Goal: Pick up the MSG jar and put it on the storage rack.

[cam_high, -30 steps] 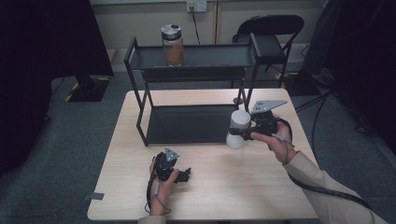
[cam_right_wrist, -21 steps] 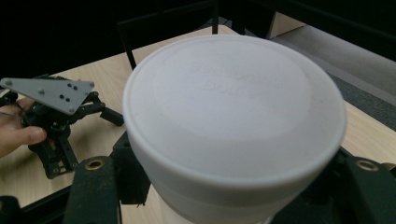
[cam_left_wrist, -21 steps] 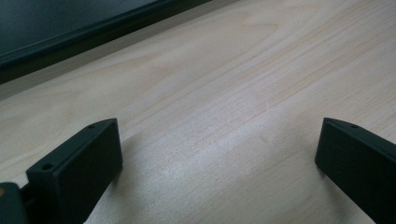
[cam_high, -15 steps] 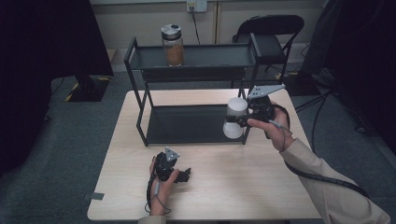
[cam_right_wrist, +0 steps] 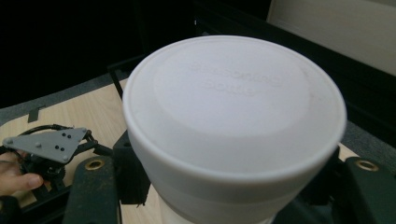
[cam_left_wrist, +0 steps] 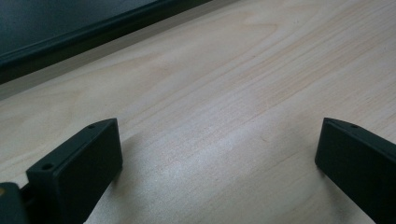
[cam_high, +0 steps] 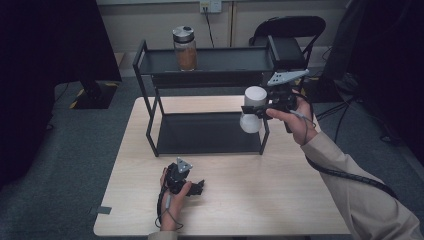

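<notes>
Your right gripper (cam_high: pixel 260 111) is clamped on the white bottle (cam_high: pixel 253 109), held in the air at the black rack's (cam_high: pixel 210 65) right end. Your left gripper (cam_high: pixel 196 189) rests on the counter (cam_high: pixel 280 200), jaws spread wide, holding nothing.

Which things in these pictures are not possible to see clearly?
- White bottle: its lower body, cut by the bottom edge of the right gripper view.
- Raised lettering on its cap: too faint to read there.
- Jar contents: too small in the high view.
</notes>
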